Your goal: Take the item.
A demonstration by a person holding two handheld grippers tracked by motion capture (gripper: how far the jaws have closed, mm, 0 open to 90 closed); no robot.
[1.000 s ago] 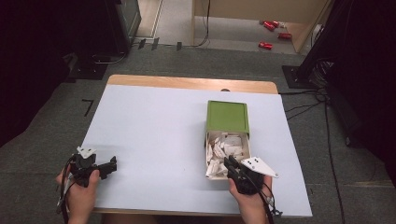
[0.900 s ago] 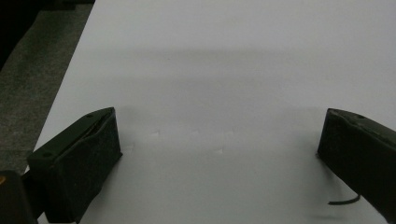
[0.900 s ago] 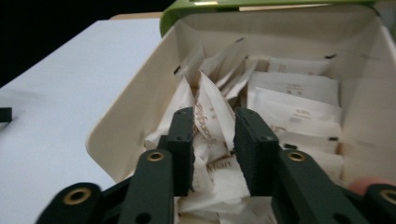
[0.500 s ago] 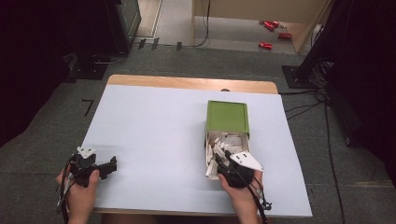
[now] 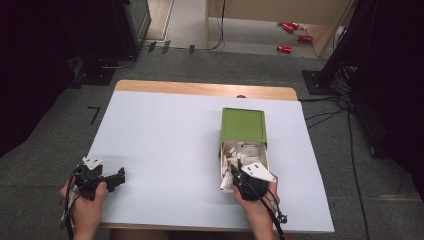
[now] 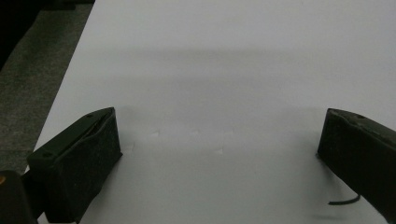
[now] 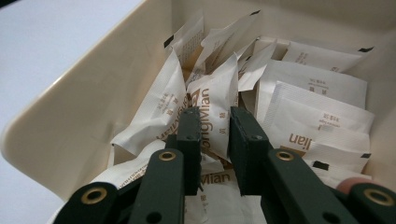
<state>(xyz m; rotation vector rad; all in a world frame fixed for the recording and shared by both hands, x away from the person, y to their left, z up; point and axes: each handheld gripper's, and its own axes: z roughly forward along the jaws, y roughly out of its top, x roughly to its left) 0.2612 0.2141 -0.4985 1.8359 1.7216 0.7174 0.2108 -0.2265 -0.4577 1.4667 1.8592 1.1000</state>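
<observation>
A cream box [image 5: 221, 161] filled with white sachets lies right of the table's middle, with a green lid [image 5: 244, 125] at its far end. My right gripper [image 5: 238, 169] reaches into the box's near end. In the right gripper view its jaws [image 7: 215, 126] stand close together with an upright white sachet [image 7: 212, 98] printed in brown pinched between them. Other sachets [image 7: 317, 88] lie loose around it. My left gripper [image 5: 119, 177] rests at the table's near left, open, with nothing but bare table [image 6: 215, 93] between its fingers [image 6: 84, 158].
The white table top [image 5: 170, 135] has a wooden strip [image 5: 200, 89] along its far edge. Grey carpet surrounds it, with cables [image 5: 325, 117] at the right and red items [image 5: 292, 30] on the floor far behind.
My right gripper moved from the box's near right corner forward and left into the box, down among the sachets. The left gripper stayed put.
</observation>
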